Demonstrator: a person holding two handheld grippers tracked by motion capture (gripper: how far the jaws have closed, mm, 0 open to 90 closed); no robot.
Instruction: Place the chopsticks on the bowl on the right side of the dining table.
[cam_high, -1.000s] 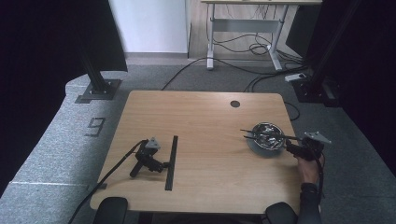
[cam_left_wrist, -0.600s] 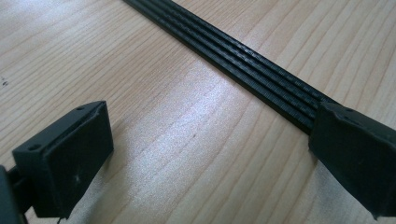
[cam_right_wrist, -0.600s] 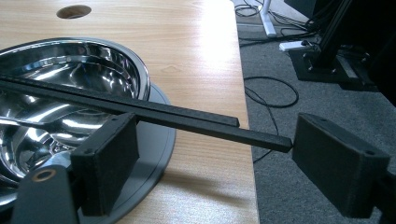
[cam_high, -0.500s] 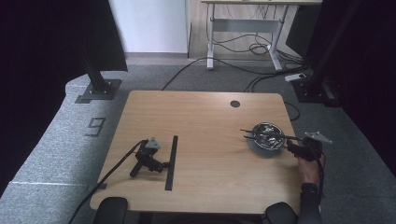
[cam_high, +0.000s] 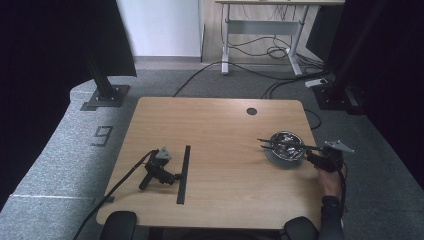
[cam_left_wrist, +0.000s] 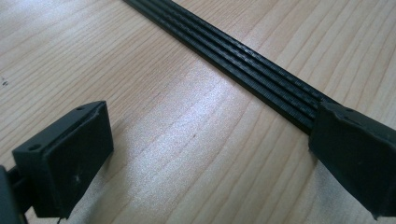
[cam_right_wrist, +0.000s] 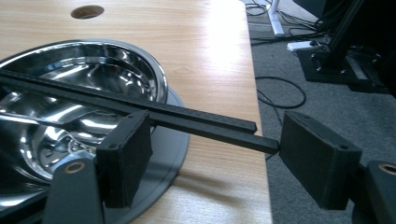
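Right gripper view, black sticks between closing right tool jaws, untouched

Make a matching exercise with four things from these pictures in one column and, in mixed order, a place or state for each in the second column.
1. black sticks
2. metal bowl
3. left tongs
4. black strip

a. flat on the table beside the left tongs
b. across the bowl's rim, ends between the right tongs
c. resting on the table, open
d. near the table's right edge

Pairs: 1-b, 2-d, 3-c, 4-a

Chopsticks between open claw
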